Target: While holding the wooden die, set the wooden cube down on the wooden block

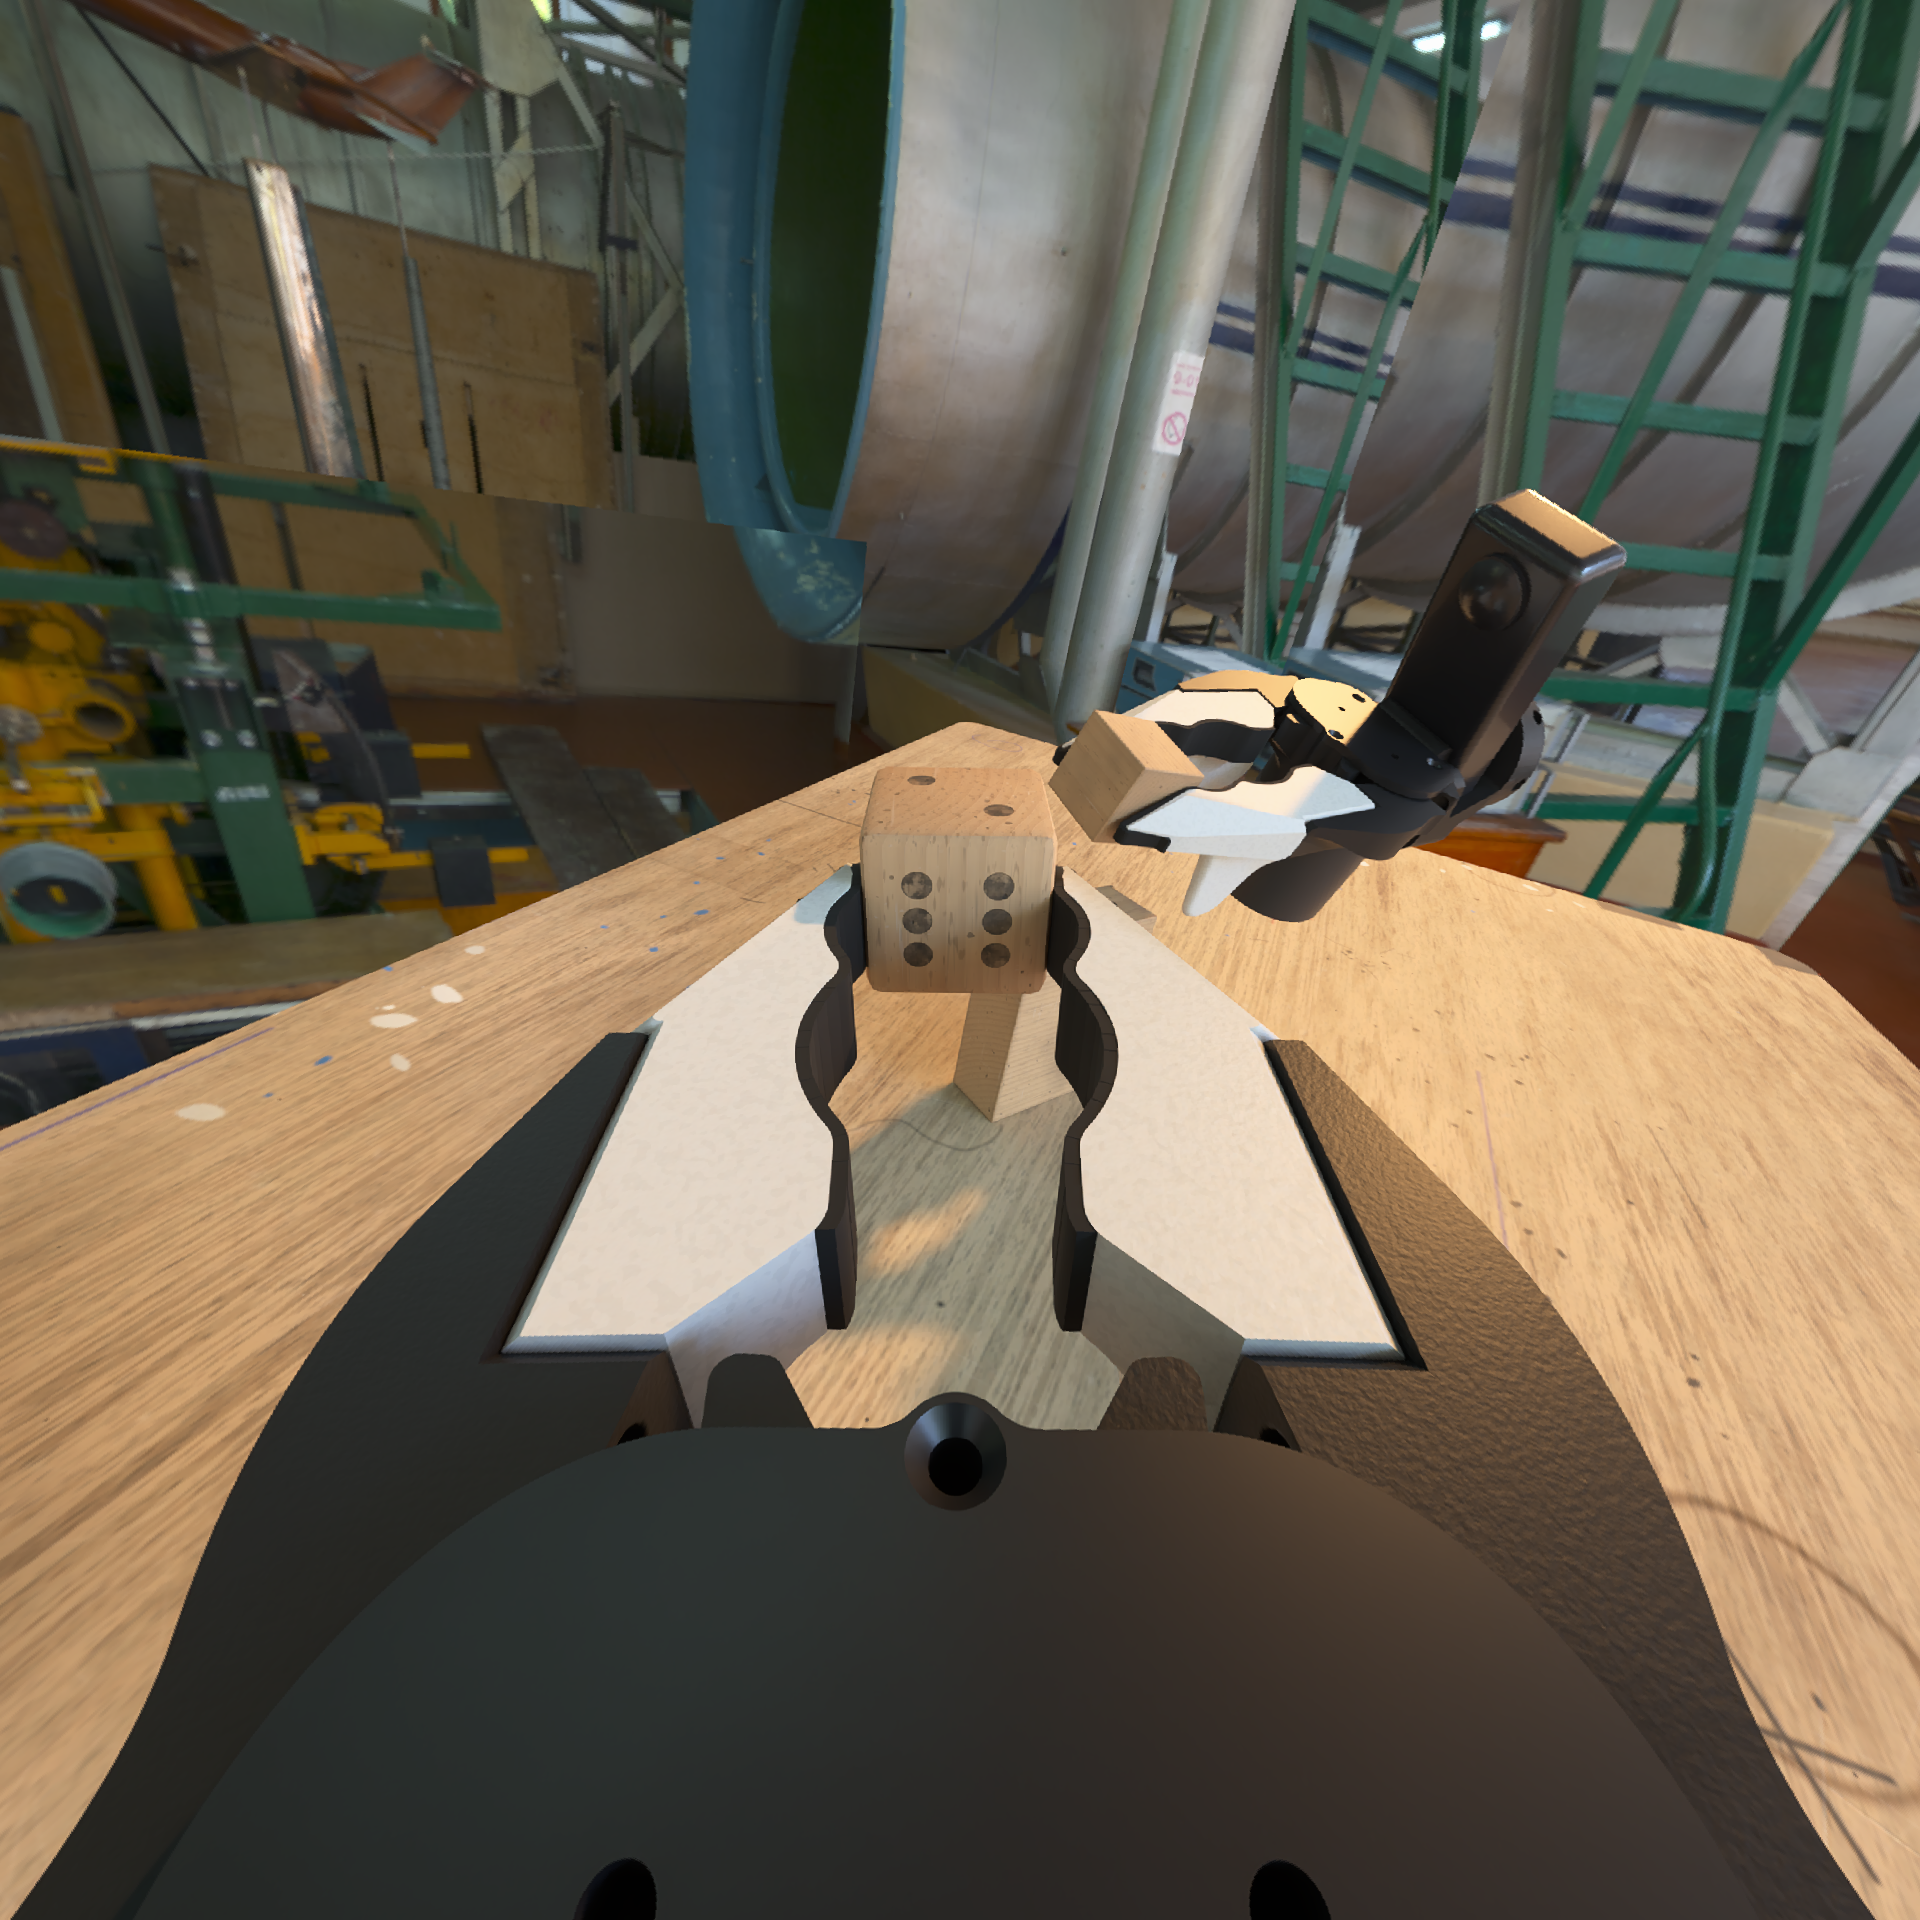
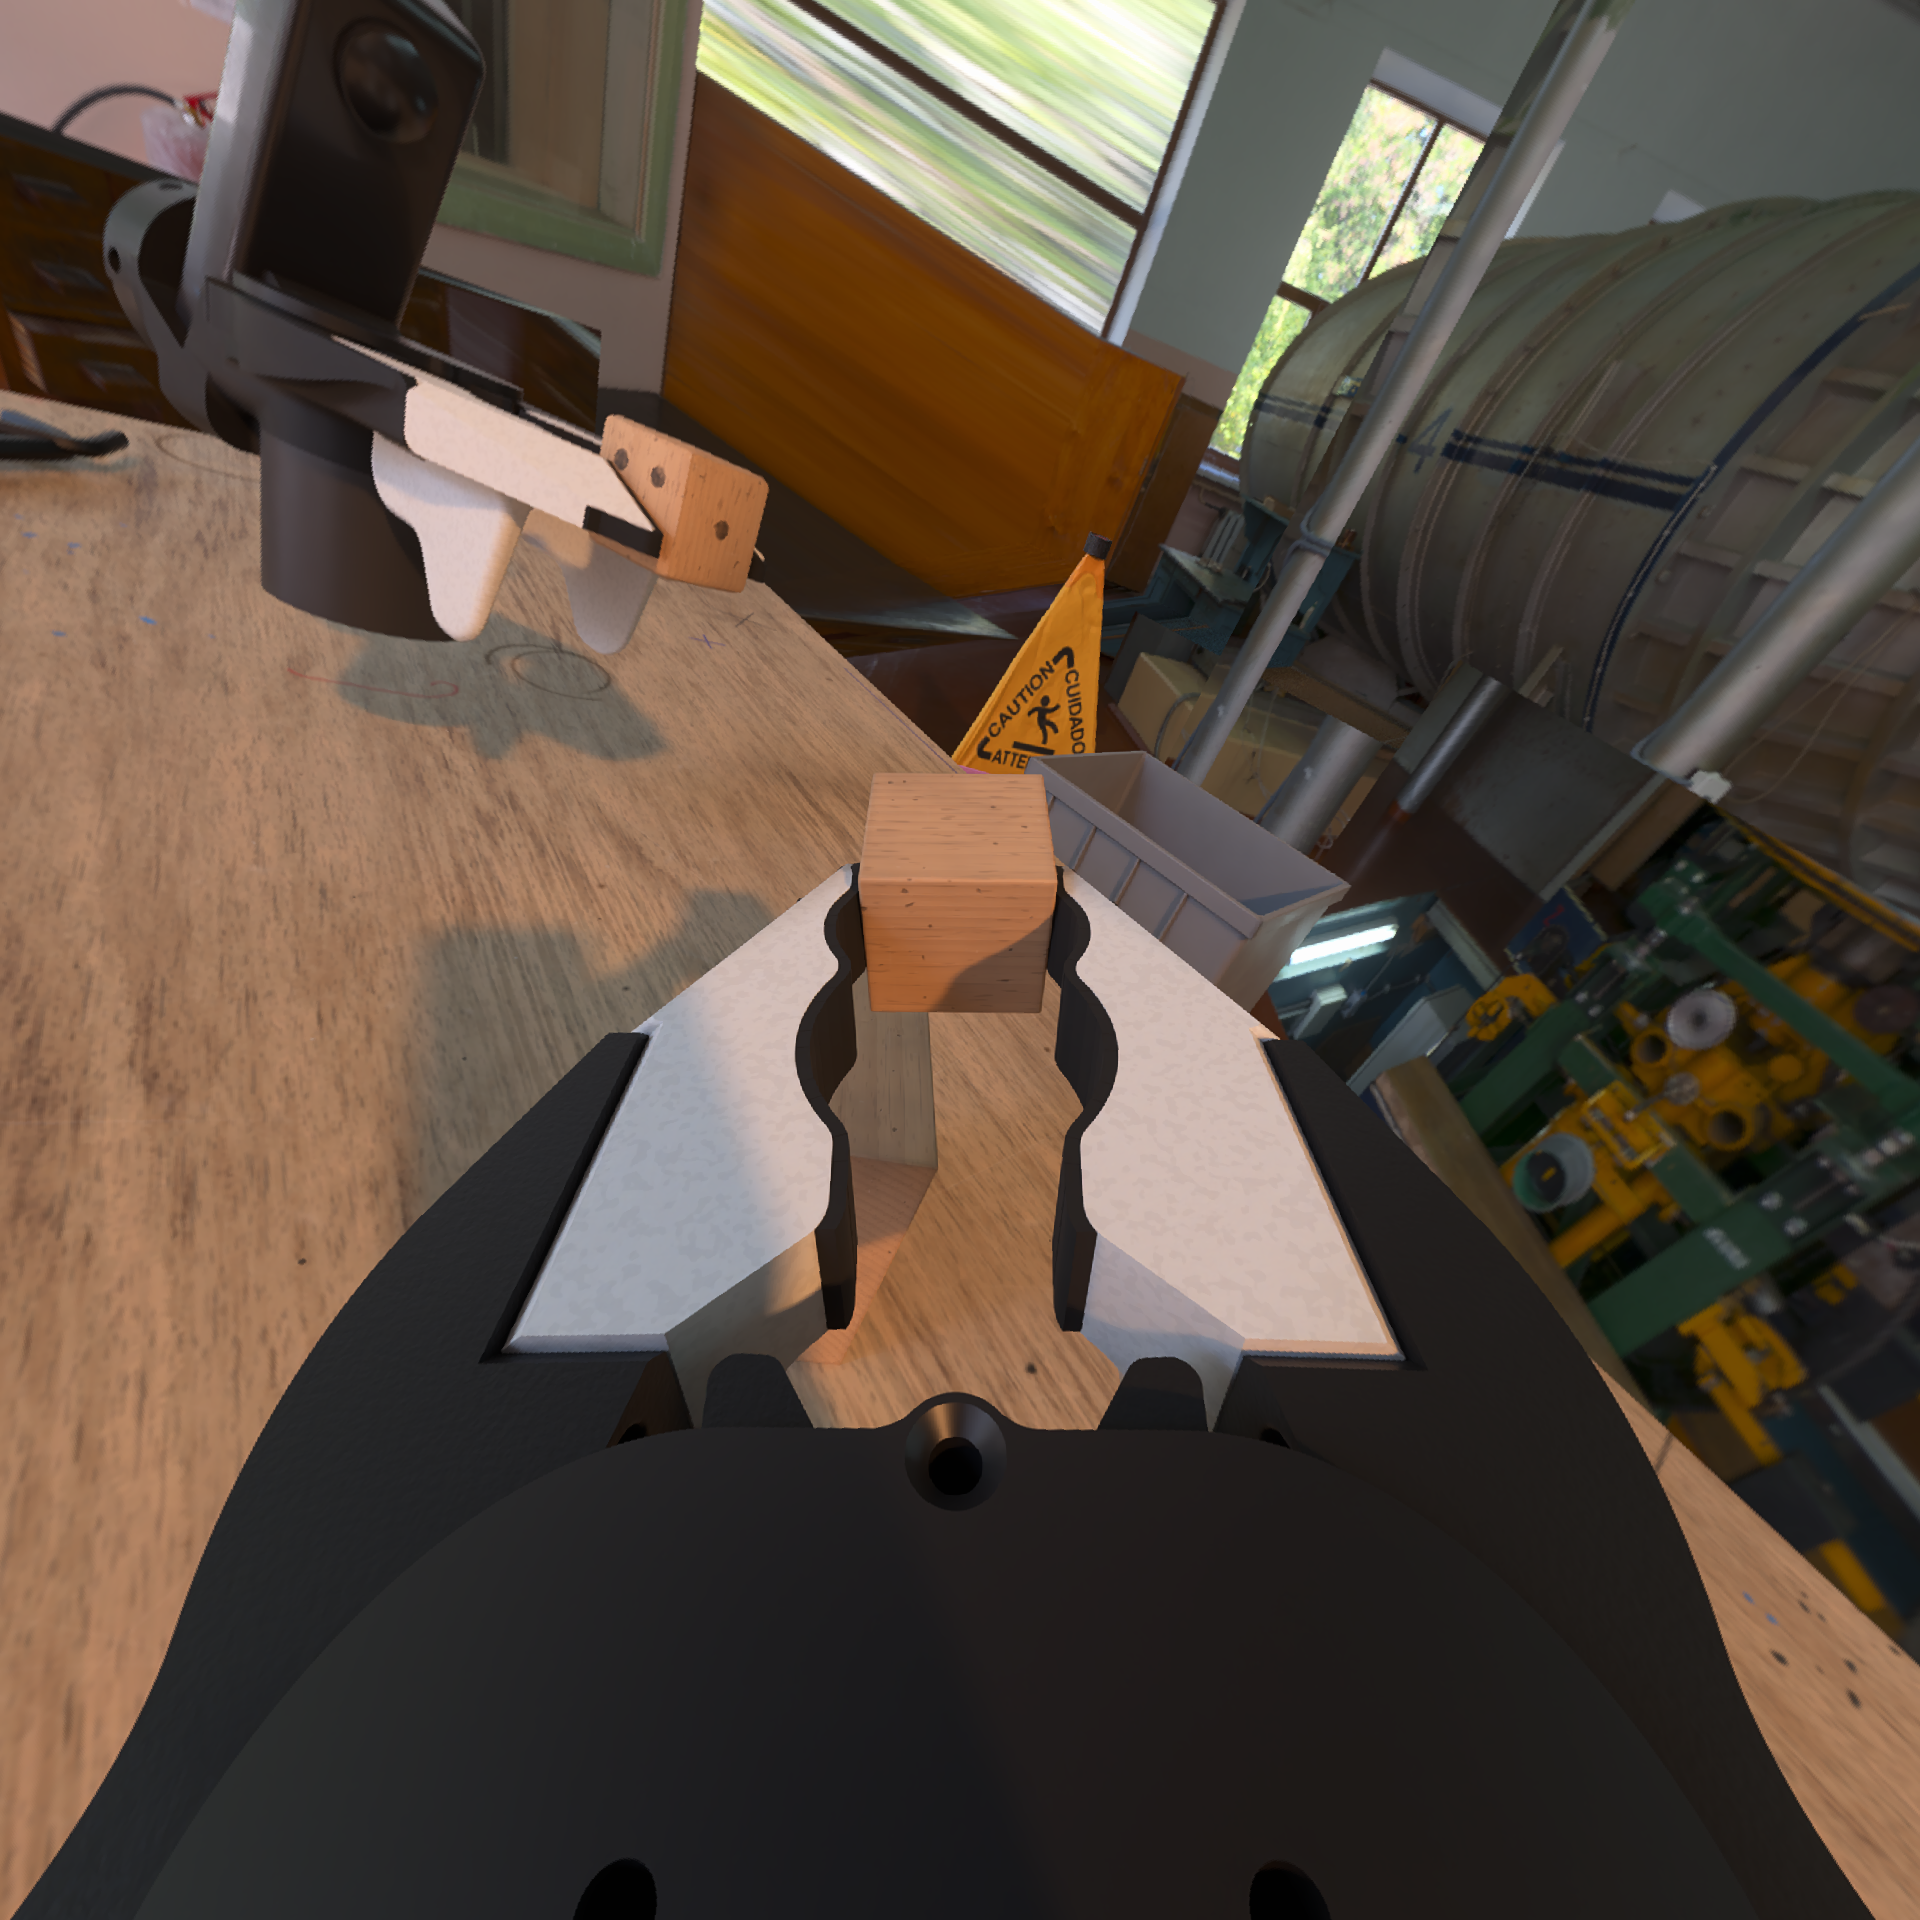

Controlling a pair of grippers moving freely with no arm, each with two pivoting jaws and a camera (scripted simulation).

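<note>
Currently left gripper is clamped on the wooden die, right gripper clamped on the wooden cube, both held above the worktop. Cube looks light, rigid, smooth-faced, so a flat-side grip suits it; the wooden block stands upright below it, narrow top, tip risk. Grey bin beyond: contents hidden.

Industrial workshop, yellow machinery, green scaffolding, large tank
</note>
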